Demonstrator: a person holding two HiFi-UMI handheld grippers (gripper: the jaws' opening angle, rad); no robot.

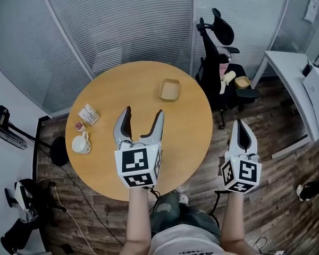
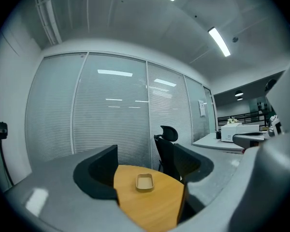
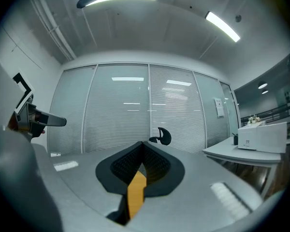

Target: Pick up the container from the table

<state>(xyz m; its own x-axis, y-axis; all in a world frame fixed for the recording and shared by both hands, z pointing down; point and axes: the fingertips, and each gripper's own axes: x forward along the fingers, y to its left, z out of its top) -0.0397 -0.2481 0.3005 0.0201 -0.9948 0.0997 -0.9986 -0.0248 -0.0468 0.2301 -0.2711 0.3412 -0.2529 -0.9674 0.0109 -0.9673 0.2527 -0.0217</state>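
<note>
Holding your left tool [image 1: 144,110] over the near half of the round surface [image 1: 196,126], jaws apart, nothing in them. Container [image 1: 169,89] is sitting ahead near the far edge, with bare wood lying between. Your right tool [image 1: 239,124] is hanging closed past the right edge, over the floor. Mug [image 1: 81,143] and packet [image 1: 89,114] are sitting far left; print unreadable. Office chair [image 1: 220,52] is standing behind the far edge.

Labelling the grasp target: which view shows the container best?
Head view: the whole container shows from above, rim and inside clear. Left gripper view shows it small, side-on, past the open left gripper. Right gripper view shows only a sliver of table.
</note>
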